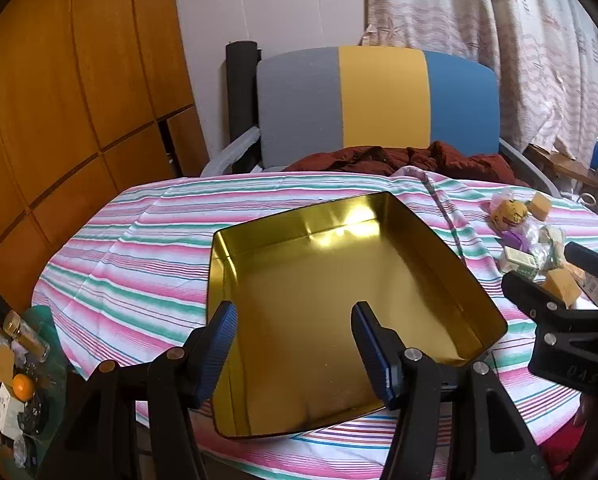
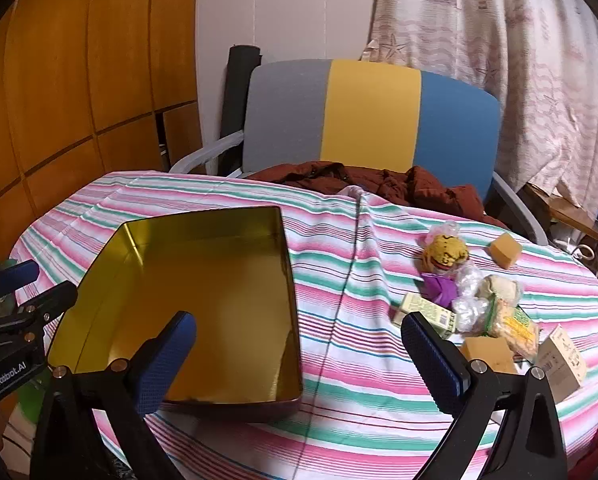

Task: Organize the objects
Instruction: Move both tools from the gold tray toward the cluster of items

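While both the left gripper (image 1: 295,344) and right gripper (image 2: 299,356) hover with jaws released, the near foam block (image 2: 487,354) right of the empty gold tin (image 2: 203,304) looks light, squashy; pinch its flat sides.

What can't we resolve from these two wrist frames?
- Pile of small items: the right wrist view shows wrappers overlapping, so the count is unclear; in the left wrist view the right tongs cover part of it.
- Cream carton: print too small to read.
- Gold tin: near corners hidden behind the left tongs.
- Clutter at the left edge: cut off and distorted.
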A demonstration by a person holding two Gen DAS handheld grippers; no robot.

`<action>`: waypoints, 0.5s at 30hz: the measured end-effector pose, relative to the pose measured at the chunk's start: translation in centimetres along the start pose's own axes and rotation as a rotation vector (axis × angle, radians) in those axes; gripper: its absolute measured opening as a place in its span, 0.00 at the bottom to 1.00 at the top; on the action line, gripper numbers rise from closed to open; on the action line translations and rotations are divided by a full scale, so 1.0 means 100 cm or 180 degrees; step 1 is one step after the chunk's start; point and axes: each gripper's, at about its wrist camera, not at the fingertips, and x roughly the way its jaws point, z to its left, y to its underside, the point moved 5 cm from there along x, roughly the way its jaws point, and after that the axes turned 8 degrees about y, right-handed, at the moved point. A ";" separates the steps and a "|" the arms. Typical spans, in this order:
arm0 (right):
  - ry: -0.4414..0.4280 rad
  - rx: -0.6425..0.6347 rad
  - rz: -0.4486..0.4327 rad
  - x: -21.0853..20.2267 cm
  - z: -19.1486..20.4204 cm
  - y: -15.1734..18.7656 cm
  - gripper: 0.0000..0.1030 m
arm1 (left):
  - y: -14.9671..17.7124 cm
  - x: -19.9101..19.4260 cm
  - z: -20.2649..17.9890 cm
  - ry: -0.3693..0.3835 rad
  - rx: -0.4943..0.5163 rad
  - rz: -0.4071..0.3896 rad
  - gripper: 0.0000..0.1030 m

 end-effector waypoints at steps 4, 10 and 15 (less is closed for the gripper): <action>0.0059 0.0052 -0.0025 -0.001 -0.011 -0.001 1.00 | -0.002 0.001 -0.006 0.0040 0.0056 0.0010 0.58; 0.0166 0.0158 -0.0096 -0.005 -0.041 -0.004 1.00 | -0.005 0.003 -0.019 0.0151 0.0175 -0.0004 0.59; 0.0294 0.0418 -0.0093 -0.009 -0.087 -0.008 1.00 | -0.011 0.007 -0.041 0.0433 0.0299 -0.0038 0.67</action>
